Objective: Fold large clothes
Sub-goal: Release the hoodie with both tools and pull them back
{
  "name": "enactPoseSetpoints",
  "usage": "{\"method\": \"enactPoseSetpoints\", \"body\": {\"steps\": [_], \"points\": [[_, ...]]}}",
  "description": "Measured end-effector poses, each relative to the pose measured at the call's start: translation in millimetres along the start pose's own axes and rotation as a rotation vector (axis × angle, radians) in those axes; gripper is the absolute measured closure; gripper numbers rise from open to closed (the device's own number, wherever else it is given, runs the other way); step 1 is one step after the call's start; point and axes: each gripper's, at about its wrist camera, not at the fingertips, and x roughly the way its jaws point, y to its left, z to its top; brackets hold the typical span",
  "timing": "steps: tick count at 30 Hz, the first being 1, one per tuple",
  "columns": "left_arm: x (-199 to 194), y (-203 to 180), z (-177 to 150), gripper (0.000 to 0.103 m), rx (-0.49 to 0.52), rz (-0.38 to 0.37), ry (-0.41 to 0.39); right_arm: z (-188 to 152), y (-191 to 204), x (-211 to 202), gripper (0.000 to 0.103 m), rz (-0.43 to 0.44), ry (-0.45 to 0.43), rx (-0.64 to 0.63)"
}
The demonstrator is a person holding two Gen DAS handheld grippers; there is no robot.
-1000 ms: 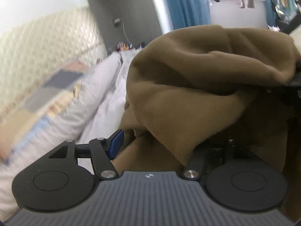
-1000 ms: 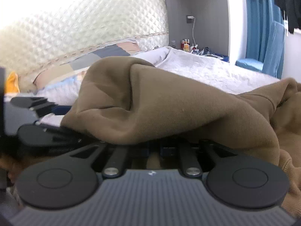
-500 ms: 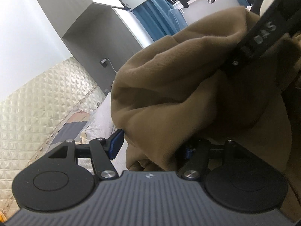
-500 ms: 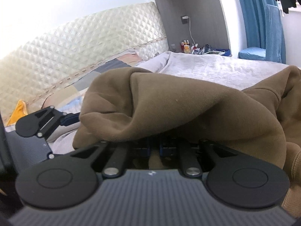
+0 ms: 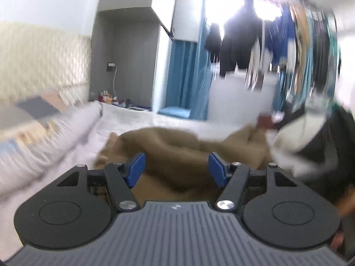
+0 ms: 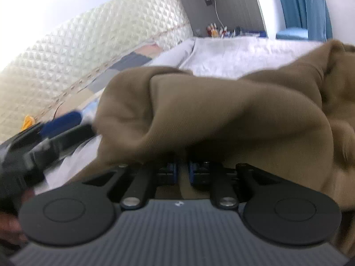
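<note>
the big brown fleece garment (image 6: 221, 115) lies bunched on the pale grey bed sheet (image 6: 233, 53), w/ one fold lifted off it. right gripper (image 6: 182, 173) has its blue pads nearly together, pinching a thin bit of that fabric; the rest drapes over the jaws. left gripper (image 5: 176, 169) is spread wide w/ nothing between its blue pads (image 5: 135, 168), hovering just above the garment's near edge; that view is badly motion-blurred.

judgement: step looks like a regrasp for the left side. keep the right pinch firm & lifted so the cloth stays taut. bring the left down onto a single clear edge or corner of the garment, not the thick bunch, then close fully. pull both apart so the garment flattens on the sheet before any fold.
</note>
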Motion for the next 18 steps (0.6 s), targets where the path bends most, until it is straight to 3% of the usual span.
{"method": "enactPoseSetpoints", "body": {"steps": [3, 6, 8, 12, 15, 17, 18], "points": [[5, 6, 8, 0.034, -0.058, -0.033, -0.015, -8, 7, -18, 0.068, -0.026, 0.019, 0.003], [10, 10, 21, 0.035, -0.08, -0.02, -0.038, -9, 13, -44, 0.047, 0.02, -0.013, 0.005], [15, 6, 34, 0.035, -0.087, -0.022, -0.048, -5, 14, -59, 0.045, 0.046, -0.061, 0.003], [43, -5, 53, 0.037, -0.053, -0.001, -0.014, 12, 14, -78, 0.045, 0.006, -0.209, -0.022], [80, -1, 48, 0.048, -0.049, 0.027, 0.062, 30, -1, -75, 0.045, -0.028, -0.281, 0.047], [104, 2, 38, 0.06, -0.026, 0.061, 0.129, 38, -7, -61, 0.044, -0.084, -0.273, 0.035], [111, 3, 32, 0.061, -0.019, 0.071, 0.154, 40, -10, -51, 0.045, -0.116, -0.257, 0.024]]}}
